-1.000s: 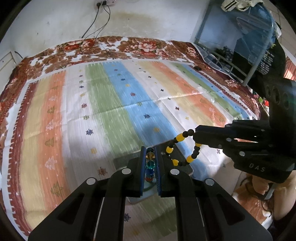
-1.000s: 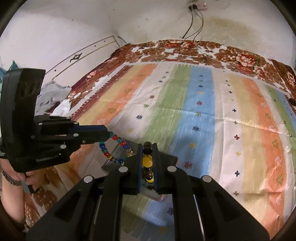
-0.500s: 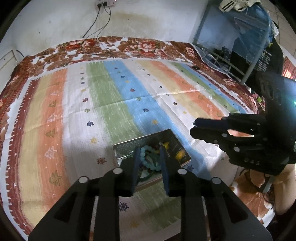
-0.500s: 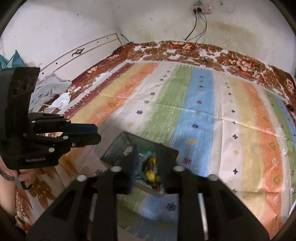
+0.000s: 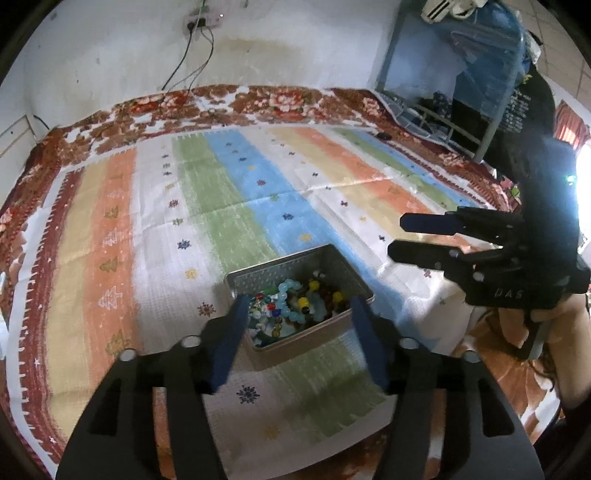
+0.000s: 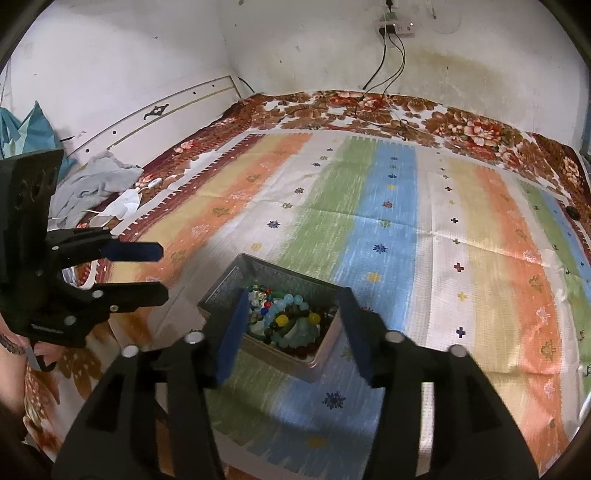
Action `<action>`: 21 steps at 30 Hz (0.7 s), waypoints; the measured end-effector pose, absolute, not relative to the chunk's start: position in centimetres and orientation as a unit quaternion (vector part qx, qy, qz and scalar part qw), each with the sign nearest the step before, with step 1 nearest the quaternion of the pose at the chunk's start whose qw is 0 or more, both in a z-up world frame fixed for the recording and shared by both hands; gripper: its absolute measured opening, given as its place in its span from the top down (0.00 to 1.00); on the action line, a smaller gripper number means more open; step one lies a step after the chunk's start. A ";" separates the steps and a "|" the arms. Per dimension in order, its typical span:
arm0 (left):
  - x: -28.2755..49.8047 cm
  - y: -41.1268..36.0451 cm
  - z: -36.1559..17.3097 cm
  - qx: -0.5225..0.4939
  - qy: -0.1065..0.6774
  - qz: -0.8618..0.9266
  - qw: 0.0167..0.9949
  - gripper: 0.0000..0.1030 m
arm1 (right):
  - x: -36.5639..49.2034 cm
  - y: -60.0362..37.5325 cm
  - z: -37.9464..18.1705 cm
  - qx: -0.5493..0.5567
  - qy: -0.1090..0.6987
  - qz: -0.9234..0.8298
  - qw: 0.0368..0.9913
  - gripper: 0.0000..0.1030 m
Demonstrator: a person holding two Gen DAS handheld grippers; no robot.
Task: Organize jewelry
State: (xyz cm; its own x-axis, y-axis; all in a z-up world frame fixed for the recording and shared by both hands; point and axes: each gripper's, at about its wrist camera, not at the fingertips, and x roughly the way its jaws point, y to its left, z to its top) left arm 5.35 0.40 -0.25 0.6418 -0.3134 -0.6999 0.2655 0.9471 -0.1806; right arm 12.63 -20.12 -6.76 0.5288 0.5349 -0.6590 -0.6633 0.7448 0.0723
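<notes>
We hold both grippers spread wide and empty above the metal tin [image 5: 343, 275], where the beaded bracelets [image 5: 295, 304] lie heaped. The left gripper [image 5: 297, 314] and right gripper [image 6: 291, 308] hover near its rim; a careless dip could tip the tin or tangle strands. "DAS" is printed on the right gripper's body.

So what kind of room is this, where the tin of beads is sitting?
Most likely a bedroom in a home. The tin sits on a bed covered by a striped sheet over a floral blanket, with crumpled clothes by the wall and a power strip above.
</notes>
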 end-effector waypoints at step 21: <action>1.4 0.1 1.2 -0.018 0.318 -0.126 0.940 0.06 | 8.2 -21.3 -6.0 -0.098 0.283 0.371 0.879 0.05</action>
State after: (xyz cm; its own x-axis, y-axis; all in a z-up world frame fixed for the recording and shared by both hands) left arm 1.39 0.07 1.16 0.7665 -0.2487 -0.5921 0.2253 0.9675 -0.1148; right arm 8.18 -21.31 -6.05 0.5642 0.5975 -0.5698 -0.7084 0.7048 0.0377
